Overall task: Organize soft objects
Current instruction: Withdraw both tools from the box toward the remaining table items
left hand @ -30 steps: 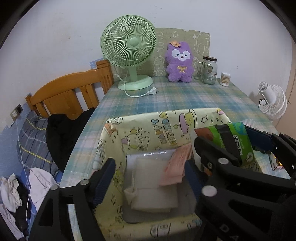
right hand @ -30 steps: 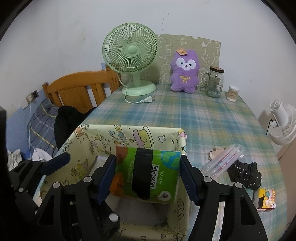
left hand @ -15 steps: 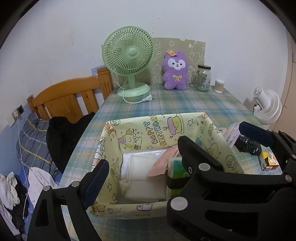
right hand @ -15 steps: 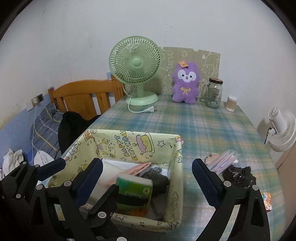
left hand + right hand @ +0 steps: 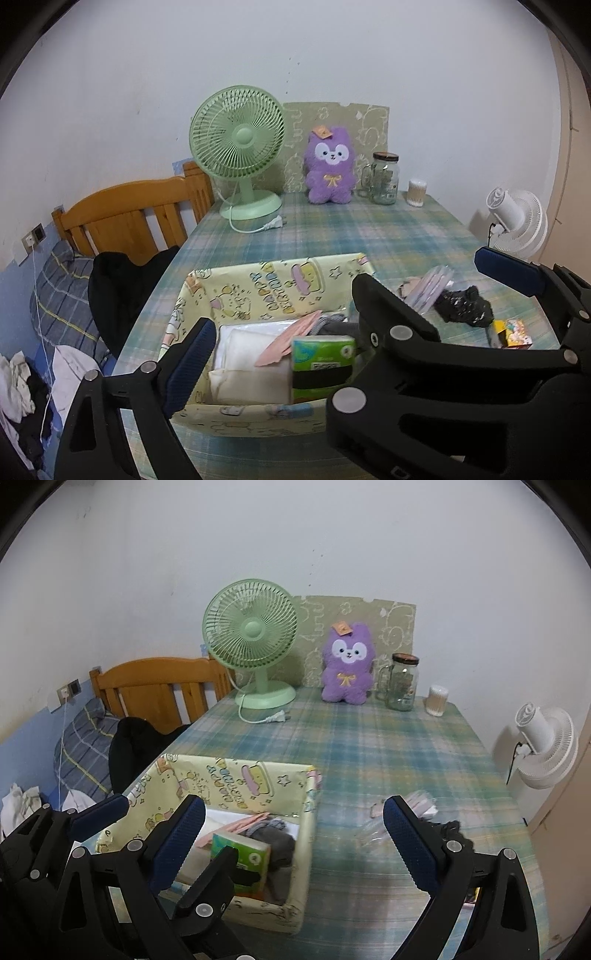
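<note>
Inside the yellow box (image 5: 280, 786) now stands the one green tissue pack (image 5: 242, 864), which a second ago sat clamped in the right gripper (image 5: 293, 840); those jaws gape, empty; the left gripper (image 5: 280, 343) — also empty — is opening wider; two fans, one plush — all unmoved.

Yellow cartoon-print box (image 5: 280, 284): inner wall reads "HAPPY BIRTHDAY", seen inverted. Tissue pack print illegible.
</note>
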The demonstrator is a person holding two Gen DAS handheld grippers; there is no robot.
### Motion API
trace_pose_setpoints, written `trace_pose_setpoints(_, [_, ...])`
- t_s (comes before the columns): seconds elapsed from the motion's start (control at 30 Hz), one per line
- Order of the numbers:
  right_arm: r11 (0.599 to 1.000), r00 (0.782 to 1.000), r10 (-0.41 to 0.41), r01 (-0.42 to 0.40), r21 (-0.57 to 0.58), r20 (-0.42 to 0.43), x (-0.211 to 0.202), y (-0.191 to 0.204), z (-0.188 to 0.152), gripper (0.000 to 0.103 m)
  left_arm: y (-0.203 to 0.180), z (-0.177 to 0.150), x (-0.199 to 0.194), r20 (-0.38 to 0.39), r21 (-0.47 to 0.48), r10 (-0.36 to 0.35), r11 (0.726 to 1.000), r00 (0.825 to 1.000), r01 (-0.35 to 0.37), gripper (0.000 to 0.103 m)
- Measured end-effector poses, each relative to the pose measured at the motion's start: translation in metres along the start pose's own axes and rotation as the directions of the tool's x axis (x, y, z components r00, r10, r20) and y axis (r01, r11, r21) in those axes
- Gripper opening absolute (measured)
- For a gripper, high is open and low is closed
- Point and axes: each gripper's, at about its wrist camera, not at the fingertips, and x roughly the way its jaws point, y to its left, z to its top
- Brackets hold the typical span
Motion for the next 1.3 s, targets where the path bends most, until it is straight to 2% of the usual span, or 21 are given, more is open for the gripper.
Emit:
trace_pose_setpoints(0.23, [1.000, 0.999, -0.018, 0.018, 0.003, 0.036, -0.018, -0.014, 0.004, 0.102, -0.019, 0.005, -0.014, 0.036, 0.009, -0.012, 1.000, 0.999, 0.011, 0.100])
trace_pose_setpoints(0.5, [0.998, 0.996, -0.059, 0.059, 0.001, 0.060, -0.036, -0.032, 0.005, 0.103, -0.036, 0.008, -0.020, 0.040, -0.006, -0.029, 1.000, 0.999, 0.029, 0.103])
trace_pose_setpoints(1.17, [0.993, 0.990, -0.115, 0.113, 0.025, 0.084, -0.057, -0.086, -0.006, 0.103, -0.098, 0.007, -0.023, 0.074, 0.024, -0.073, 0.997, 0.995, 0.071, 0.101])
trace_pose_setpoints(1.3, [0.992, 0.989, -0.123, 0.121, 0.021, 0.083, -0.057, -0.097, -0.011, 0.103, -0.109, 0.003, -0.018, 0.073, 0.030, -0.104, 0.994, 0.992, 0.102, 0.098])
